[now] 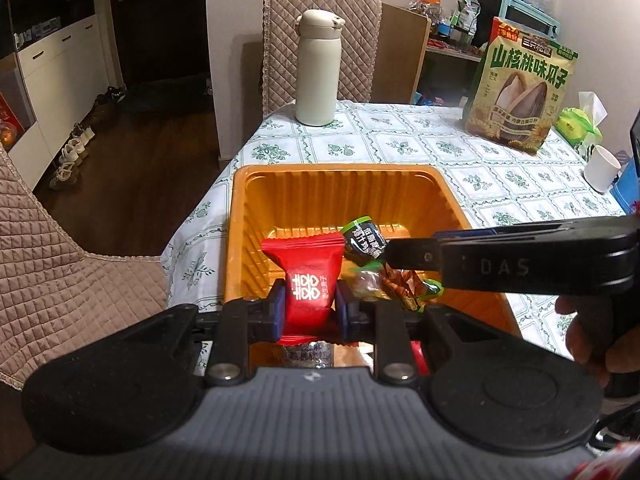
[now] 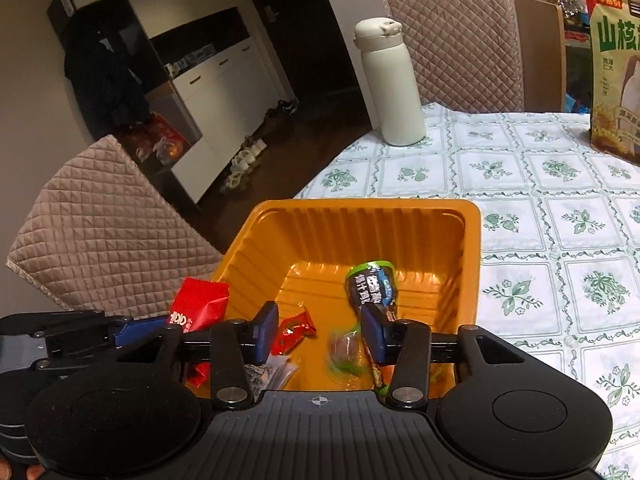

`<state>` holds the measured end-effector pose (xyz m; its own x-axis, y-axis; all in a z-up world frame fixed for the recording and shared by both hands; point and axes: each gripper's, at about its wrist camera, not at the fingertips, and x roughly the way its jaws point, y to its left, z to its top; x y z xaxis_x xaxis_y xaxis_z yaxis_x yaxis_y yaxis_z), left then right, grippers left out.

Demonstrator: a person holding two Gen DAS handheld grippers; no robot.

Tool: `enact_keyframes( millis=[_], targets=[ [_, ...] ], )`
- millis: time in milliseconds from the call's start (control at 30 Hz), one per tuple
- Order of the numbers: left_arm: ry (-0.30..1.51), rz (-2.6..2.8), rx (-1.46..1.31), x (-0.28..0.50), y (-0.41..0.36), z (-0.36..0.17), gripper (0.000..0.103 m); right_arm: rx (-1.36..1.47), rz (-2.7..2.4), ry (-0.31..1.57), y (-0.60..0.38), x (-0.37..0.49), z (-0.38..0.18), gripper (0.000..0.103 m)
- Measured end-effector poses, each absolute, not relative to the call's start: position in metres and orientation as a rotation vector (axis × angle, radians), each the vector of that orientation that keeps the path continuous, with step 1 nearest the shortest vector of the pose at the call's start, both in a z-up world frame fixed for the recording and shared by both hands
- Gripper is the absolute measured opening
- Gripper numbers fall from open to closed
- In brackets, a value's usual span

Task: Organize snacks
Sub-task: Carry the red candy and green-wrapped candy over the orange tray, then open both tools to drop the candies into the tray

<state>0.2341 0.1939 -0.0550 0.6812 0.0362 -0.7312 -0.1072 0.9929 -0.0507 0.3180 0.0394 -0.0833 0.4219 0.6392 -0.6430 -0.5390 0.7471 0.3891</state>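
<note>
An orange plastic tray (image 1: 336,172) sits near the table's left edge. My left gripper (image 1: 310,304) hovers over its near side, shut on a red candy packet (image 1: 306,276) that stands upright between the blue pads. My right gripper (image 2: 320,330) reaches in from the right, jaws open, pads pressing on nothing. Below the gap lies a blurred green-wrapped candy (image 2: 346,350), with a small red candy (image 2: 294,330) beside it. A dark green packet (image 2: 372,284) lies in the tray just beyond the right finger. In the right wrist view the red packet (image 2: 200,304) shows at the tray's left rim.
A white flask (image 1: 318,68) stands at the table's far edge before a quilted chair. A large sunflower-seed bag (image 1: 524,88), a green tissue pack (image 1: 580,128) and a white cup (image 1: 602,168) stand at the right. Another quilted chair (image 2: 100,240) is left of the tray.
</note>
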Motion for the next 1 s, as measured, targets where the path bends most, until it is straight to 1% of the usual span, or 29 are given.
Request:
enact_keyframes(
  millis=[533, 600, 633, 667, 1000],
  targets=[
    [0.805, 0.046, -0.092, 0.244, 0.183, -0.054, 0.023, 0.079, 0.677, 0.872, 0.017, 0.309, -0.081, 0.046],
    [0.794, 0.044, -0.09, 0.244, 0.182, -0.054, 0.025, 0.08, 0.672, 0.868, 0.015, 0.308, -0.08, 0.046],
    [0.795, 0.042, -0.089, 0.245, 0.181, -0.054, 0.031, 0.081, 0.669, 0.866, 0.013, 0.307, -0.079, 0.046],
    [0.796, 0.046, -0.09, 0.244, 0.18, -0.055, 0.034, 0.083, 0.667, 0.865, 0.012, 0.307, -0.079, 0.046],
    [0.814, 0.056, -0.144, 0.224, 0.182, -0.051, 0.034, 0.087, 0.678, 0.857, 0.0, 0.289, -0.069, 0.047]
  ],
)
